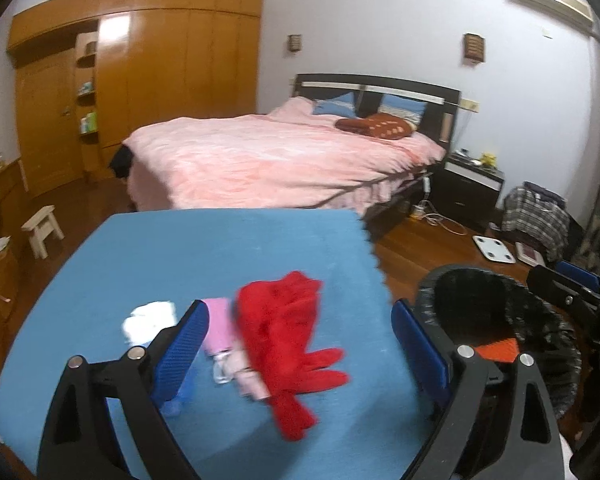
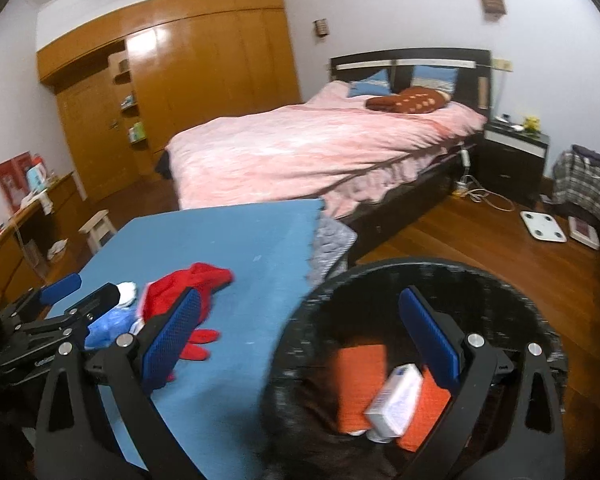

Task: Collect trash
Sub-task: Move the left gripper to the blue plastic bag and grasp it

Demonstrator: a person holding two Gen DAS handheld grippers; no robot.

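- A bedroom with a wood floor: a bed [image 1: 276, 156] under a pink quilt, a long run of orange-brown wardrobe doors [image 1: 148, 80] behind it, a dark nightstand [image 1: 470, 188] and a white bathroom scale [image 1: 494, 249] on the floor.
- In the foreground a bench [image 1: 228, 248] covered in blue cloth carries the remaining items, bunched near its front edge.
- A red glove [image 1: 296, 340] lies across the cloth, its long axis running from the far side toward the camera, fingers splayed to the right; touching its left side is a pink packet [image 1: 224, 344], and farther left a crumpled white tissue [image 1: 150, 318].
- The left hand-held gripper [image 1: 300, 352] hangs over this cluster with jaws spread wide and nothing between the pads; the glove sits almost directly ahead between its fingers, making this the nearer hand for the next pick.
- Beside the bench's right edge stands a black-lined trash bin [image 2: 324, 292]; inside lie an orange packet [image 2: 356, 384] and a white box [image 2: 396, 404] resting on top of it.
- The right hand-held gripper [image 2: 304, 344] hovers over the bin's mouth, jaws likewise wide apart and empty.
- A blue crumpled bag [image 2: 108, 326] shows in the right wrist view near the left tool's frame.
- Judging by the layout, part of the collecting is done, with several pieces left on the cloth.
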